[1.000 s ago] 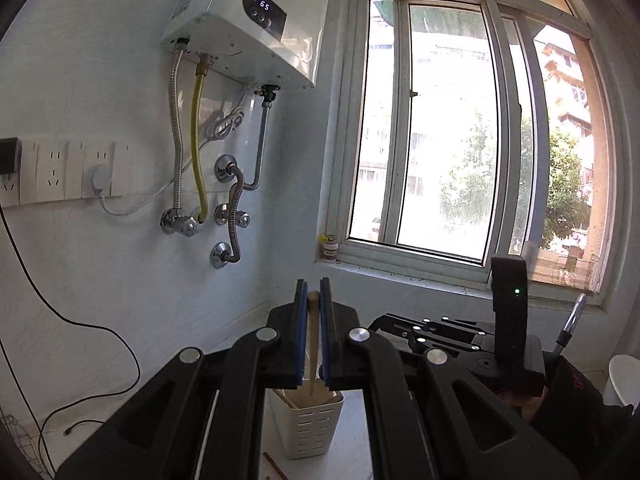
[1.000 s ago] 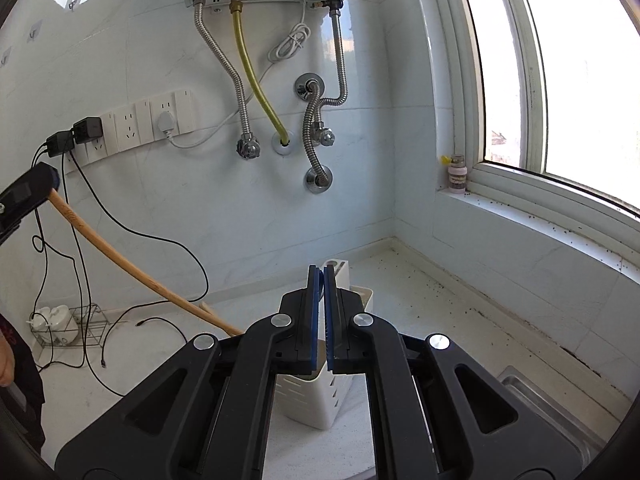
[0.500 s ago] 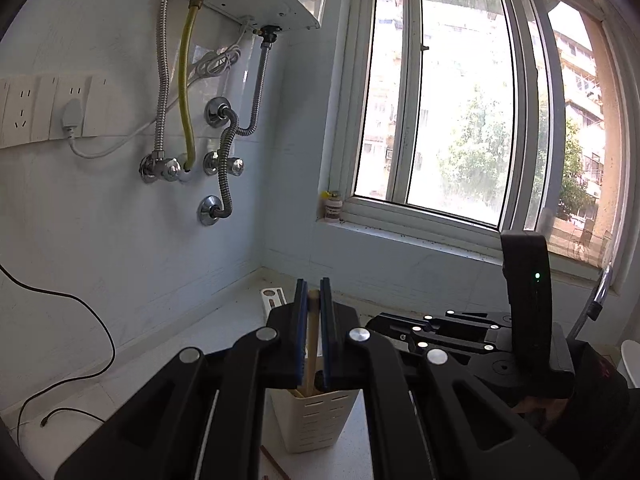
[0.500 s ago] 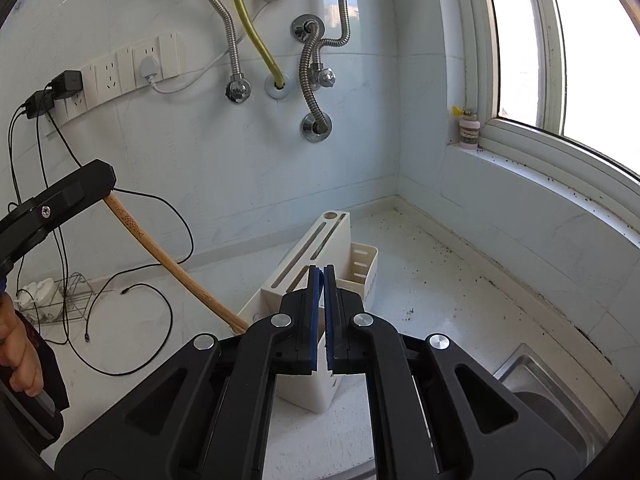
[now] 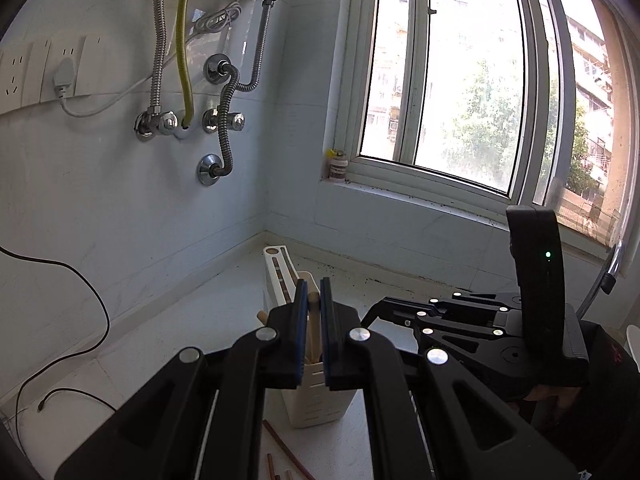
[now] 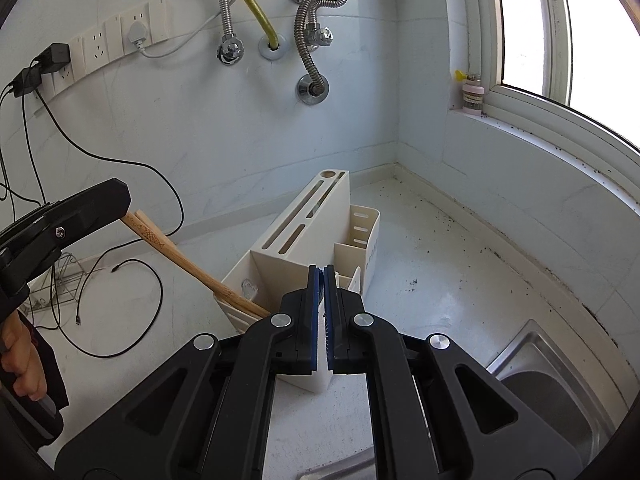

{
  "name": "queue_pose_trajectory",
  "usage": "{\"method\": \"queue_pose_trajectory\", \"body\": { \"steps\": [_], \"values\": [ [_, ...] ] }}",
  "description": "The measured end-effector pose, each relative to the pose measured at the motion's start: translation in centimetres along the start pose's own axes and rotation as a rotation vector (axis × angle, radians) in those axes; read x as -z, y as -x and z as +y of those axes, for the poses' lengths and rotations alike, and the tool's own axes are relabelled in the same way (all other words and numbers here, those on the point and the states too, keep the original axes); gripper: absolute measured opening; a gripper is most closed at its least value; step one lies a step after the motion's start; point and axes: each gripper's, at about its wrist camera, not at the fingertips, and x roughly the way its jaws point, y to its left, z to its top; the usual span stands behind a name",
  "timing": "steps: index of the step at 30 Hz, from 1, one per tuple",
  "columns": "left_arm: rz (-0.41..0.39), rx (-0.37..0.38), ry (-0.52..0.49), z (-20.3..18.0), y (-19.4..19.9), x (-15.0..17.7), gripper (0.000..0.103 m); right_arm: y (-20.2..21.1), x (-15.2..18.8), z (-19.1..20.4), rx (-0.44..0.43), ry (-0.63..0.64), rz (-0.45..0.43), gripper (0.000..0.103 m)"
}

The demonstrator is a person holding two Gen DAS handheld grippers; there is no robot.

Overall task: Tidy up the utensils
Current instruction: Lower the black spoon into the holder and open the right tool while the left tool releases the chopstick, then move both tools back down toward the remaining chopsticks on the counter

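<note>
From the left wrist view, my left gripper [image 5: 314, 304] is clamped on a pair of wooden chopsticks [image 5: 314, 330], the blue pads pressed against them from both sides. Their lower ends drop into the cream utensil holder [image 5: 316, 396] standing on the white countertop [image 5: 192, 328]. Three more chopsticks [image 5: 286, 450] lie loose on the counter at the holder's foot (reddish ones, partly cut off by the frame). My right gripper [image 5: 370, 316] shows at the right, side-on, hovering next to the holder. Behind it are the tiled wall, three flexible steel hoses, one yellow hose [image 5: 185, 44] and a small bottle [image 5: 338, 164] on the window sill.

From the right wrist view, my right gripper [image 6: 320, 276] has its jaws nearly together with only a thin slit between the pads and nothing in them. It hangs just over the holder's [image 6: 304, 232] near edge. The left gripper [image 6: 94, 206] comes in from the left holding the two chopsticks [image 6: 188, 266], which slant down into the holder's left compartment. The holder shows one round hole and three knife slots on top. A steel sink [image 6: 556, 384] sits at the lower right, and black cables [image 6: 132, 276] trail across the counter.
</note>
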Motion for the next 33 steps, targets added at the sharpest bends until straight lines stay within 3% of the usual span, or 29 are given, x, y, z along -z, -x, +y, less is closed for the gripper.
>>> {"method": "queue_pose_trajectory", "body": {
  "steps": [6,8,10,13,17,25,30,33],
  "values": [
    [0.009,-0.013,-0.014,-0.2,0.0,0.1,0.006,0.2,0.0,0.1,-0.005,0.003,0.005,0.003],
    [0.014,-0.016,-0.015,-0.2,0.0,0.1,0.006,0.4,0.0,0.1,-0.010,-0.005,0.001,0.013],
    [0.022,-0.020,-0.021,-0.3,0.0,0.1,0.008,0.7,0.0,0.1,-0.011,-0.006,-0.006,0.013],
    [0.018,-0.020,-0.026,-0.5,0.2,0.0,0.023,1.4,0.0,0.1,-0.015,-0.005,-0.020,0.013],
    [0.016,-0.018,-0.034,-0.7,0.4,-0.2,0.024,2.7,0.2,-0.1,-0.009,-0.011,-0.039,0.013],
    [-0.068,0.014,-0.084,-1.3,4.1,-1.0,0.043,6.1,1.8,-0.4,-0.031,-0.017,-0.072,0.013],
    [-0.102,-0.004,-0.077,-1.1,7.2,-1.1,0.055,7.3,4.1,0.2,-0.046,-0.006,-0.049,0.022],
    [-0.099,-0.014,-0.071,-0.9,8.6,-0.5,0.055,7.4,5.9,0.9,-0.060,-0.002,-0.019,0.024]
  ]
}}
